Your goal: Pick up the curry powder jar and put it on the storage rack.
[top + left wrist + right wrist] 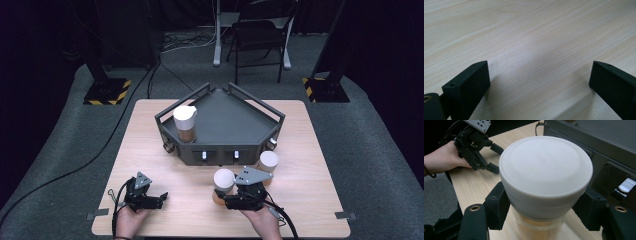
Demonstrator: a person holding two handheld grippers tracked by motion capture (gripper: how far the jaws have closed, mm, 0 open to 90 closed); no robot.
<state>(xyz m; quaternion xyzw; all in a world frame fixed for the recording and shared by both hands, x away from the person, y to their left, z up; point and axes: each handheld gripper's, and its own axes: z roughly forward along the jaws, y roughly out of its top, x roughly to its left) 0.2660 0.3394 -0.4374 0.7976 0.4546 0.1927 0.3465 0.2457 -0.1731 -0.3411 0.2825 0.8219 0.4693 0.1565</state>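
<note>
Light falls from above onto the pale table (pixel 320 165), which stands bright while the floor and the room around it sink into near-black, and the high view is soft and low in detail throughout. In the left gripper view the wood grain is sharp farther off, with a broad soft sheen across the middle and faint shadows under the blurred black jaws. In the right gripper view the white lid (pixel 546 167) is evenly lit, its embossed lettering perhaps too faint to read.

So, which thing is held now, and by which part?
The right gripper holds a white-lidded jar by its sides, just under the lid. The left gripper holds nothing.
</note>
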